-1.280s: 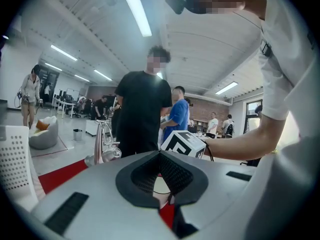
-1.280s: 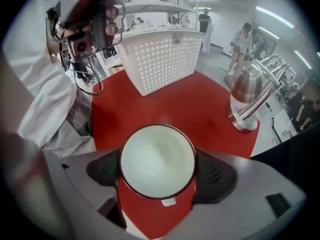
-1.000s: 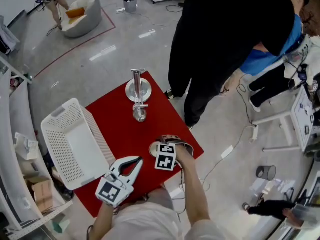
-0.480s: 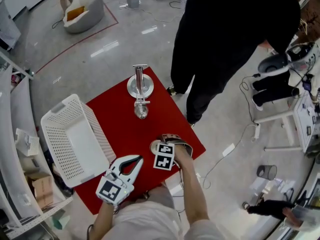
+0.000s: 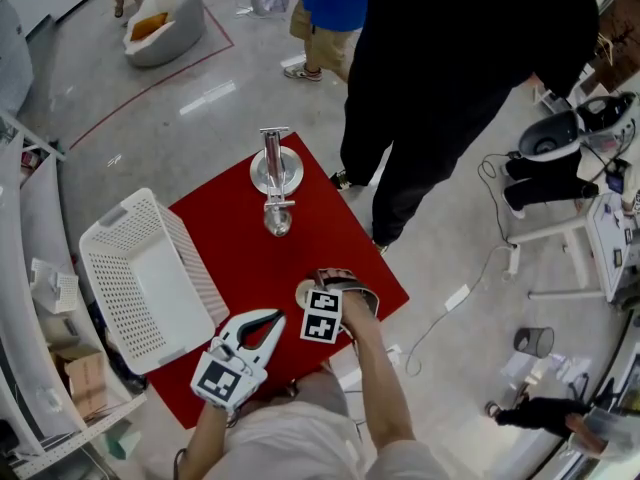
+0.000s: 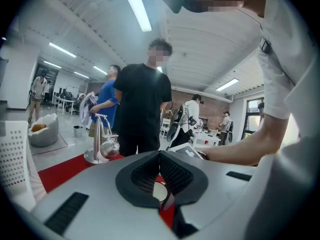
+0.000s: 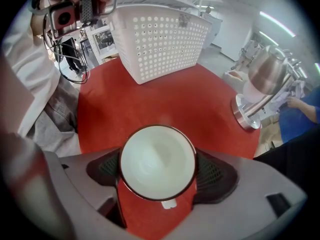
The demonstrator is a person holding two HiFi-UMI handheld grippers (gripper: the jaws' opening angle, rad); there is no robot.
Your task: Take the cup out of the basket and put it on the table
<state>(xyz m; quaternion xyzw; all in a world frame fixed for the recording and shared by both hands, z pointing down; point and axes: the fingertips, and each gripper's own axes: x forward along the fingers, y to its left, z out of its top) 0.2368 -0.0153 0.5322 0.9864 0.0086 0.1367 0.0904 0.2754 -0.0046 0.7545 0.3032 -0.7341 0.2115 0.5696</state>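
Left gripper (image 5: 270, 321) low at the person's left, nose angled up and right. In the left gripper view (image 6: 160, 155) its jaws meet at the tips, nothing between the pads. Marker cube (image 5: 222, 380) sits over the hand. Left forearm (image 5: 203, 436) bare, short reach, elbow tucked near the torso.

Right gripper (image 5: 318, 288) ahead of the left one and well apart from it. Right forearm (image 5: 372, 380) bare, stretched forward, wrist straight. In the right gripper view (image 7: 157, 170) both pads press the sides of the cup (image 7: 157, 160), rim up. Marker cube (image 5: 321, 317) faces upward. White sleeve (image 7: 22, 64) at the frame edge.
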